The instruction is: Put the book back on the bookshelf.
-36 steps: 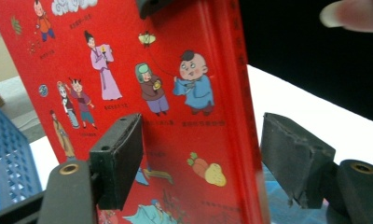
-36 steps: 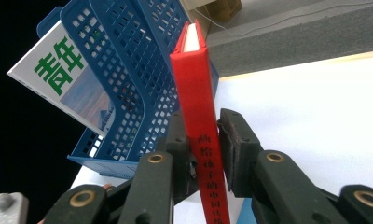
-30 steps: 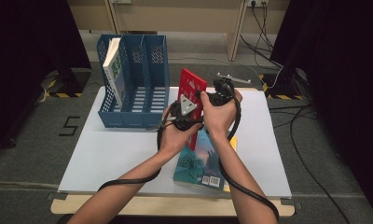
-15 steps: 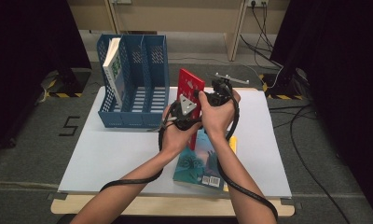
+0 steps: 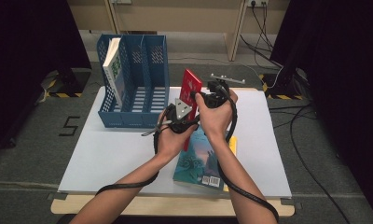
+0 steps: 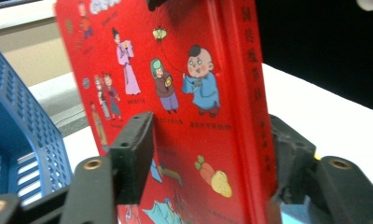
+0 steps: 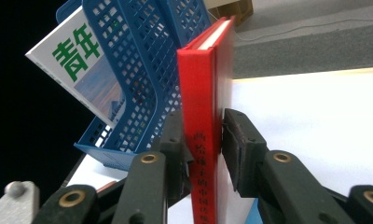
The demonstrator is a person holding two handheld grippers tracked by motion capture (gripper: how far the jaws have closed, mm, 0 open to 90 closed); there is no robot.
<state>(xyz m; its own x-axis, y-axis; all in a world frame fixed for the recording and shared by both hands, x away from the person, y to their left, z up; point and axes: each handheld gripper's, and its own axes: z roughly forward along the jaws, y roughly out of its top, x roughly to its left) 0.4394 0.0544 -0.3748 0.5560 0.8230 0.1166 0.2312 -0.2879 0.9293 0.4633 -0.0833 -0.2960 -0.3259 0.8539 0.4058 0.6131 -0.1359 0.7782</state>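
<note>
At the far left of the table (image 5: 105,154) stands a blue file rack (image 5: 145,100) with three slots, and a white book with green lettering (image 5: 113,63) leans in its leftmost one. In the right gripper view that same white book (image 7: 77,70) tips out over the rack's mesh wall (image 7: 142,60).

Just right of the rack, the red book (image 5: 190,88) is held upright above the table, its picture cover facing the rack. The left gripper (image 5: 179,122) comes at it from below. In the left gripper view the red cover (image 6: 175,93) stands between the two black jaws: the right-hand one sits against the spine edge, while the left-hand one lies in front of the cover. Those jaws have just been closing, though from here I can't say for sure that both pads (image 6: 133,154) are pressing yet.

The right gripper (image 5: 208,98) is up beside the book's upper half. In the right gripper view its jaws sit on either side of the red spine (image 7: 201,154), the right pad against the cover, the left one close alongside. They have just been opening a little, yet they look to have hold of the book.

Under both forearms a teal picture book (image 5: 198,161) lies flat on the table, with a yellow edge (image 5: 232,144) showing at its right
</note>
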